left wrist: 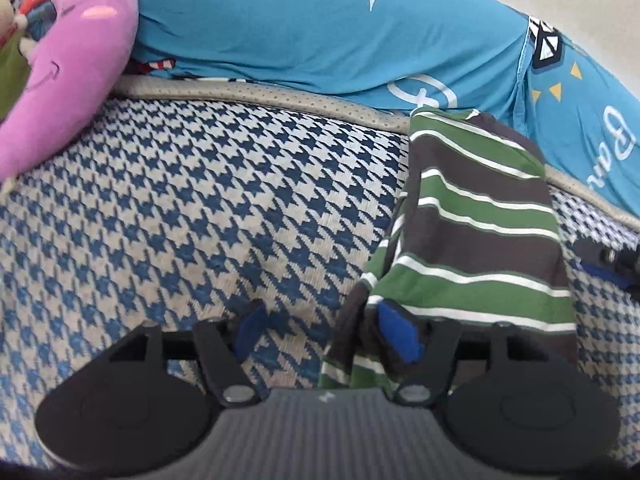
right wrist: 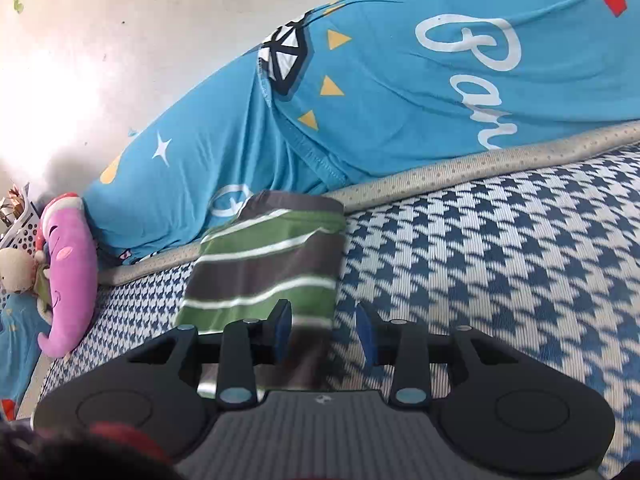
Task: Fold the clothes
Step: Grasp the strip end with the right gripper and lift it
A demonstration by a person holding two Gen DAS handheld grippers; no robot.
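While the striped garment (left wrist: 480,232) is lying folded into a long narrow band on the houndstooth mat (left wrist: 200,208), I am holding both grippers low over its near end. In the left wrist view, I am keeping the left gripper (left wrist: 324,330) spread wide: its left blue pad (left wrist: 250,330) is hovering over bare mat, and its right blue pad (left wrist: 400,336) is sitting against the garment's rumpled near-left corner, with the jaws closed on nothing. The brown, green and white stripes are running across the band, whose far end is reaching the beige perforated edging (left wrist: 280,96) of the mat. The right gripper's dark tip (left wrist: 608,258) is showing just beside the band's right edge.

In the right wrist view, I am holding the right gripper (right wrist: 326,330) open as well, straddling the garment's (right wrist: 272,264) right edge: the left pad (right wrist: 282,326) is over the cloth and the right pad (right wrist: 366,332) is over the mat (right wrist: 500,260). Whether either pad is touching the fabric I cannot tell, as the cloth here is blurred.

Beyond the edging (right wrist: 480,160), a blue printed quilt (right wrist: 400,92) is lying bunched, and a pink plush toy (right wrist: 68,276) is resting at the far left.
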